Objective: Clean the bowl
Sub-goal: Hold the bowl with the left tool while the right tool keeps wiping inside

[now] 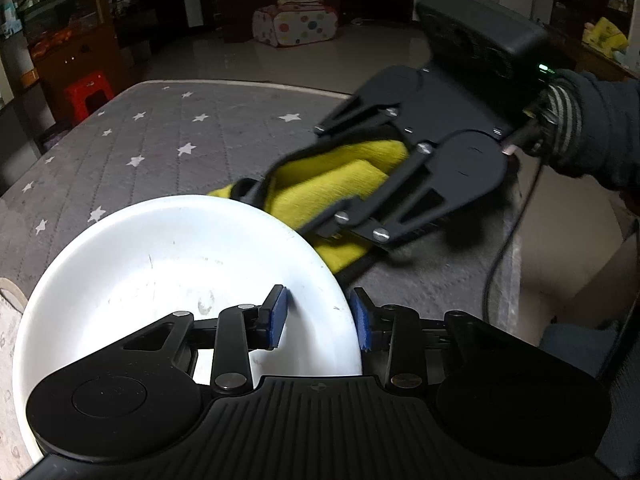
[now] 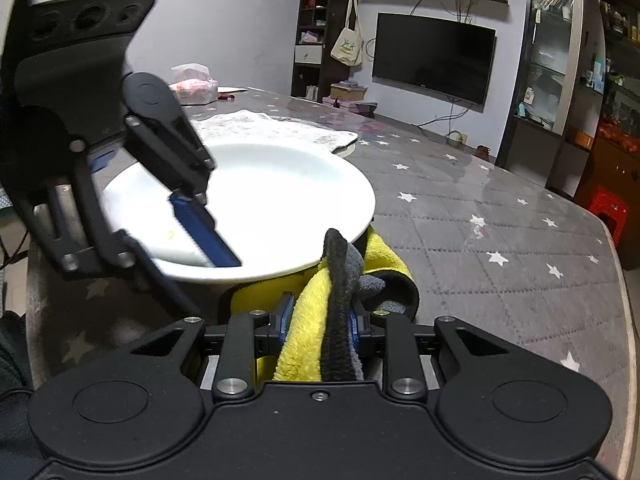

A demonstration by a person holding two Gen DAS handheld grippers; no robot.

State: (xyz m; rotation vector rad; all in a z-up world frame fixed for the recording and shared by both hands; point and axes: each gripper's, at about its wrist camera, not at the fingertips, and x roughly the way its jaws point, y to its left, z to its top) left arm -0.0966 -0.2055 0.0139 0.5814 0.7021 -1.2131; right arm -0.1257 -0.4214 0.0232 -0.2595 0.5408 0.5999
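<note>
Star-print table [image 2: 460, 216] bears bowl [image 2: 280, 184], cloth [image 2: 384, 256].

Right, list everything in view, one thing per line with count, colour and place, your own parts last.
bowl: one, white, shallow, on the table, rim between the left gripper's pads
cloth: one, yellow with grey-black side, beside the bowl
table cover: one, grey with white stars
patterned mat: one, pale, behind the bowl
television: one, black, on wall
tote bag: one, cream, hanging
stool: one, red, on the floor beyond the table
play tent: one, dotted, on floor
left gripper: black, blue pads, astride the bowl's rim
right gripper: black, shut on cloth
sleeve: dark
</note>
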